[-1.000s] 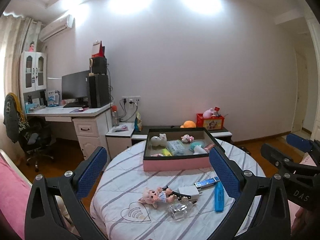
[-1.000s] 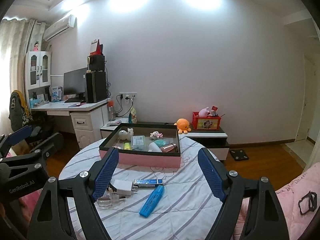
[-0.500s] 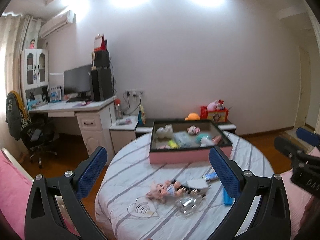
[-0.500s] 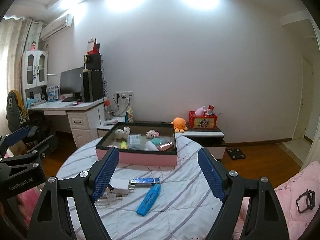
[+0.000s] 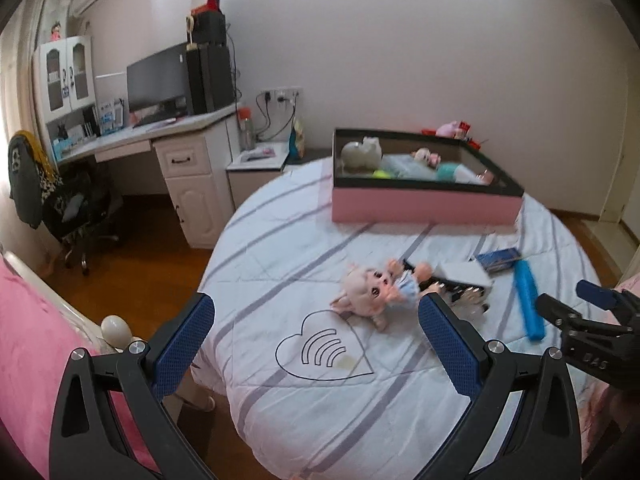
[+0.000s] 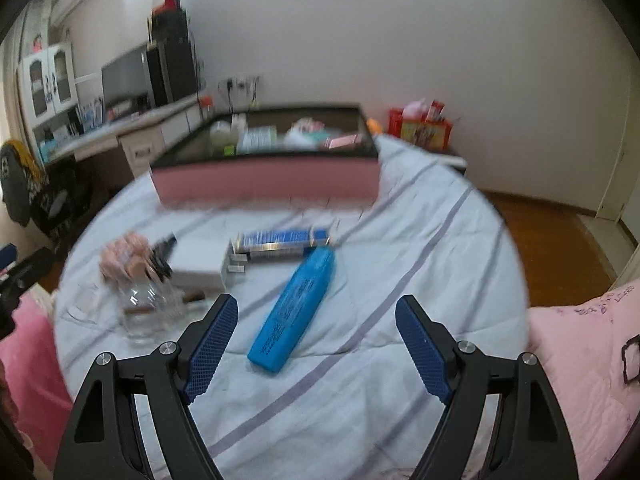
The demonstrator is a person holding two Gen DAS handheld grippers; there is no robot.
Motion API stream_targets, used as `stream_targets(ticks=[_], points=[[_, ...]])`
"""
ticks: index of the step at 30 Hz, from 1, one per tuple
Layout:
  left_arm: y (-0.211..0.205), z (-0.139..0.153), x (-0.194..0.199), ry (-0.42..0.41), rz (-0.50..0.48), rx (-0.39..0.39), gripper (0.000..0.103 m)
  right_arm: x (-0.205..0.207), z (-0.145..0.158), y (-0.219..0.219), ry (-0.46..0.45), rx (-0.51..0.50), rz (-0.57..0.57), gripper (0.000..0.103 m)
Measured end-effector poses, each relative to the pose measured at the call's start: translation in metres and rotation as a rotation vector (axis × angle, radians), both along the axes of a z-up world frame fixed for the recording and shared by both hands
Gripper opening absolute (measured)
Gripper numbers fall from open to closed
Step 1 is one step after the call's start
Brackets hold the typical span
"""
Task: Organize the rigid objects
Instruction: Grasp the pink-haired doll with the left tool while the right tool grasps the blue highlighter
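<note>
The left wrist view gives the clearest look at the small pink-haired doll in a pale blue dress [image 5: 376, 294], lying on its side just beyond a black heart-shaped outline [image 5: 324, 350] printed on the cloth, while the right wrist view shows the doll only as a blurred pink shape at the far left [image 6: 124, 260]. The right wrist view in turn shows plainly the long bright blue plastic case [image 6: 294, 310], lying at a slant straight ahead of the right gripper [image 6: 316, 344], whose blue-padded jaws stand wide apart and hold nothing. Just beyond the case lie a flat blue-and-silver box [image 6: 280, 240], a white rectangular charger block [image 6: 200, 262] and a clear glass bottle [image 6: 148, 308] beside the doll. The left gripper [image 5: 314, 340] also hangs with its jaws wide apart and empty, above the near edge of the round tabletop [image 5: 280, 240], which is covered in a white cloth with grey stripes. At the far side stands a shallow pink-walled, black-rimmed storage box [image 5: 424, 208] already holding several small toys and packets. Around the tabletop are a white desk with a dark monitor [image 5: 156, 76], a black office chair [image 5: 76, 208], pink bedding [image 6: 580, 360] and a wooden floor [image 5: 148, 248].
</note>
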State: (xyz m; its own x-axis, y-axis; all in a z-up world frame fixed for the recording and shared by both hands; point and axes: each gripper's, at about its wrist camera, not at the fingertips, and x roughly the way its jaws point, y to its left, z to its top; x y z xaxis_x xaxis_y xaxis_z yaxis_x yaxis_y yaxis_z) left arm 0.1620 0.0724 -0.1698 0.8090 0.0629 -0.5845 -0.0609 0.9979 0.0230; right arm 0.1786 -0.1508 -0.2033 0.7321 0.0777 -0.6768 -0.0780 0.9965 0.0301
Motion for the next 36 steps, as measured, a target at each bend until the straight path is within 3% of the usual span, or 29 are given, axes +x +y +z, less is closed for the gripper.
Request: stream_targets(ticks=[7, 9, 11, 13, 32, 33, 34, 36], points=[[-0.006, -0.021, 0.021, 0.077, -0.040, -0.026, 0.103, 0.019, -0.021, 0.003, 0.065, -0.013, 0.035, 0.081], [-0.010, -0.025, 0.026, 0.086, -0.049, -0.028, 0.103, 0.020, -0.021, -0.003, 0.065, -0.018, 0.042, 0.064], [-0.014, -0.029, 0.033, 0.101, -0.065, -0.042, 0.103, 0.023, -0.018, -0.010, 0.063, -0.021, 0.034, 0.038], [-0.017, -0.032, 0.039, 0.115, -0.082, -0.068, 0.103, 0.024, -0.018, -0.018, 0.064, -0.014, 0.028, 0.028], [-0.021, -0.048, 0.077, 0.169, -0.134, -0.167, 0.103, 0.039, -0.018, -0.021, 0.057, -0.012, 0.043, 0.027], [-0.021, -0.050, 0.077, 0.166, -0.137, -0.169, 0.099, 0.039, -0.018, -0.021, 0.057, -0.011, 0.044, 0.027], [-0.021, -0.051, 0.077, 0.163, -0.153, -0.182, 0.088, 0.039, -0.018, -0.021, 0.056, -0.012, 0.045, 0.027], [-0.023, -0.050, 0.077, 0.158, -0.169, -0.182, 0.088, 0.039, -0.018, -0.021, 0.054, -0.013, 0.051, 0.027]])
